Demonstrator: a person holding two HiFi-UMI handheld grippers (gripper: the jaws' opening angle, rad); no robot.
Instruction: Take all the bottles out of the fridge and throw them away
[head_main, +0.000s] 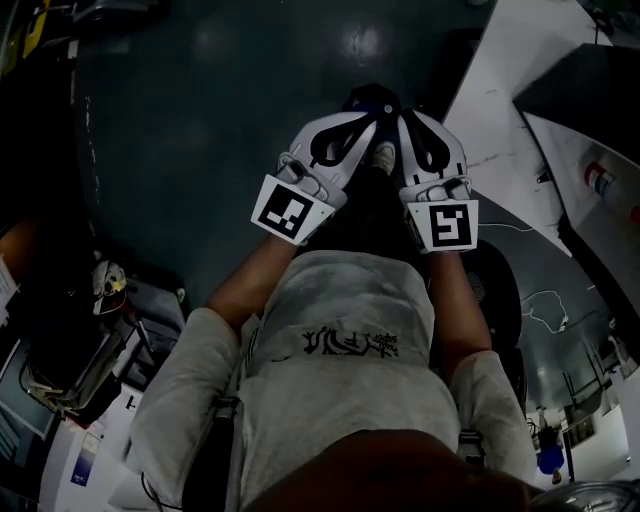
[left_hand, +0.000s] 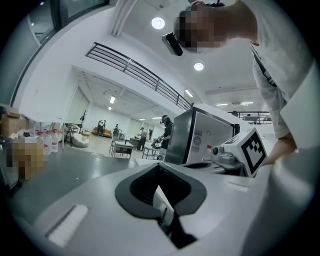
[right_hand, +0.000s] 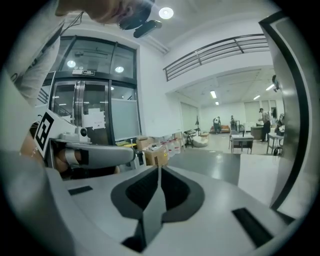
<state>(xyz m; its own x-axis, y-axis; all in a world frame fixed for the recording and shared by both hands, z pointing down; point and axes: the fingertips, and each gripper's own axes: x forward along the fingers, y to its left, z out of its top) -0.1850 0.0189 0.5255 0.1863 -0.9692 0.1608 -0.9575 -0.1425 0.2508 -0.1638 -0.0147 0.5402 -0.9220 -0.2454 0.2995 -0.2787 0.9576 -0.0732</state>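
Observation:
Both grippers are held up side by side in front of the person's chest. My left gripper (head_main: 366, 108) has its jaws together with nothing between them; in its own view the jaws (left_hand: 159, 176) meet in a thin seam. My right gripper (head_main: 402, 112) is shut and empty as well (right_hand: 159, 175). Each shows in the other's view: the right gripper (left_hand: 241, 151) and the left gripper (right_hand: 95, 152). The grey fridge (left_hand: 200, 136) stands ahead and to the right. White fridge panels (head_main: 520, 100) lie at the right of the head view, with a small red-and-blue labelled item (head_main: 598, 180) there. No bottle is held.
Dark floor (head_main: 200, 130) lies below the grippers. Cluttered gear (head_main: 110, 300) sits at the left by the person's side. Cardboard boxes and jugs (right_hand: 159, 149) stand along a wall. Tables (left_hand: 122, 147) and several people are far off in the hall.

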